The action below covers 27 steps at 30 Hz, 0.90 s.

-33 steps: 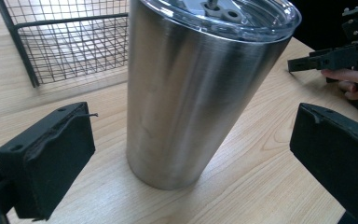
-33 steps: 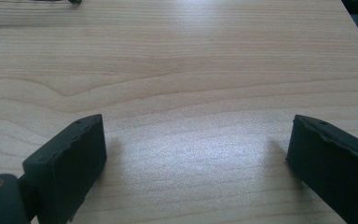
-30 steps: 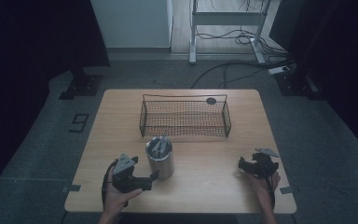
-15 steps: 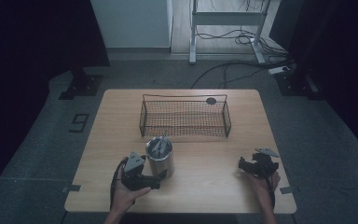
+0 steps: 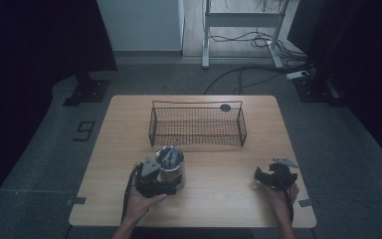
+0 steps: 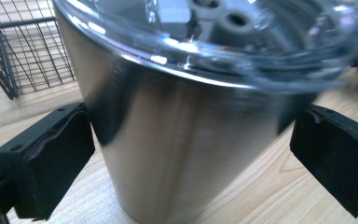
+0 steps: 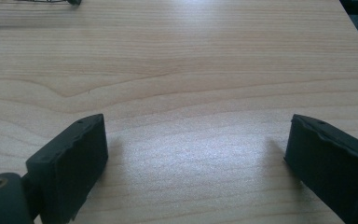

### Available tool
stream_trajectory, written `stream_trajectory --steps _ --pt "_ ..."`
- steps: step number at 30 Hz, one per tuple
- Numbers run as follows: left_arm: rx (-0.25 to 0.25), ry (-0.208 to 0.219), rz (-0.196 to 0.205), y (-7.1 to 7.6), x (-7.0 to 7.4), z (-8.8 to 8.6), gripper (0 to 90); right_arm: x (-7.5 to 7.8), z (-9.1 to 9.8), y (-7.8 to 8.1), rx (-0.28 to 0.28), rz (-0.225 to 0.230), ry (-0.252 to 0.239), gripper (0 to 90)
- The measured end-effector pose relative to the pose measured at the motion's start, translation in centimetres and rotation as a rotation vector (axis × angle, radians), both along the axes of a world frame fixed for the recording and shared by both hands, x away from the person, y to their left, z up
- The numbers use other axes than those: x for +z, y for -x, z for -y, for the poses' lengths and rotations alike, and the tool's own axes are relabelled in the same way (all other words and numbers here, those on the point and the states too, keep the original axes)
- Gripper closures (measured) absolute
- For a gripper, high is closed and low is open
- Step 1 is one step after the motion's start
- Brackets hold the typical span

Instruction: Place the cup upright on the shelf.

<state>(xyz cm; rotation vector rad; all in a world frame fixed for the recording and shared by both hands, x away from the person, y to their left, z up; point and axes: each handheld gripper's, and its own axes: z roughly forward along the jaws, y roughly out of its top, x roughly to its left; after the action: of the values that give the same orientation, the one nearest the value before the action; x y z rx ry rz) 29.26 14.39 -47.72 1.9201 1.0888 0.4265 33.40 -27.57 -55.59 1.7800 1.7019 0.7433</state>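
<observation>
1 brushed steel tumbler with a clear plastic lid [image 5: 171, 165] stood upright on the pale wooden table [image 5: 219, 209], just in front of the near left corner of 1 black wire basket [image 5: 197, 124], a little apart from it. the left gripper [image 5: 165, 188] sat against the tumbler's near left side in the high view, held by the person's left hand [image 5: 140, 203]. in the left gripper view the tumbler [image 6: 182, 140] stood between the 2 black jaws, which were spread wide; the left pad [image 6: 51, 158] lay just beside the steel wall and the right pad [image 6: 335, 158] stood clear of it, so the jaws were not clamped on it. the basket's mesh corner [image 6: 23, 51] showed behind.

the right gripper [image 5: 262, 176] rested near the table's near right edge, well apart from the tumbler, in the person's right hand [image 5: 281, 193]. in the right gripper view its 2 jaws stood wide apart over bare wood [image 7: 182, 79], with nothing between them.

1 small dark round disc [image 5: 225, 107] lay on the table behind the basket.
</observation>
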Motion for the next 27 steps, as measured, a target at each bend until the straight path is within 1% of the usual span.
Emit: stream_trajectory --steps 1,4,5,6,7,10,11,14,15,16,18,19,22,27 --pt "0.006 -0.009 -0.01 -0.5 -0.2 0.2 0.0 0.0 0.0 0.0 -0.003 0.001 0.0 6.2" --pt "0.011 -0.008 -0.016 -0.8 -0.4 0.5 0.0 0.0 0.0 0.1 -0.005 0.003 -0.001 6.5" --pt "0.014 -0.015 -0.013 -1.2 -0.5 0.8 0.0 0.0 0.0 0.1 -0.006 0.004 -0.001 6.6" --pt "0.014 -0.015 -0.013 -1.2 -0.5 0.8 0.0 0.0 0.0 0.1 -0.006 0.004 0.0 6.6" --pt "0.022 -0.012 -0.016 -1.5 -0.5 1.0 0.0 0.0 0.0 0.1 -0.006 0.004 0.0 6.6" --pt "0.022 -0.022 -0.009 -1.6 -0.6 1.2 0.0 0.0 0.0 0.1 -0.006 0.004 0.0 6.7" --pt "0.02 -0.021 0.005 -1.7 -0.6 1.2 0.0 0.0 0.0 0.1 -0.006 0.004 -0.001 6.7" --pt "0.03 -0.011 0.008 -1.8 -0.6 1.3 0.0 0.0 0.0 0.1 -0.007 0.004 0.0 6.8" --pt "0.035 -0.011 0.022 -1.8 -0.7 1.5 0.0 0.0 0.0 0.1 -0.008 0.005 0.0 7.0" --pt "0.035 -0.011 0.022 -1.8 -0.7 1.5 0.5 0.0 0.0 0.1 -0.008 0.005 0.0 7.0" --pt "0.034 -0.024 0.046 -1.7 -0.9 1.5 1.5 0.0 0.0 0.1 -0.009 0.006 0.0 7.4" --pt "0.034 -0.024 0.046 -1.7 -0.9 1.5 2.0 0.0 0.0 0.1 -0.009 0.006 0.0 7.4" --pt "0.025 -0.04 0.064 -1.6 -1.0 1.5 2.6 0.0 0.0 0.1 -0.01 0.006 0.0 7.5" --pt "0.011 -0.05 0.069 -1.6 -1.0 1.4 3.3 0.0 0.0 0.1 -0.01 0.007 0.0 7.7"
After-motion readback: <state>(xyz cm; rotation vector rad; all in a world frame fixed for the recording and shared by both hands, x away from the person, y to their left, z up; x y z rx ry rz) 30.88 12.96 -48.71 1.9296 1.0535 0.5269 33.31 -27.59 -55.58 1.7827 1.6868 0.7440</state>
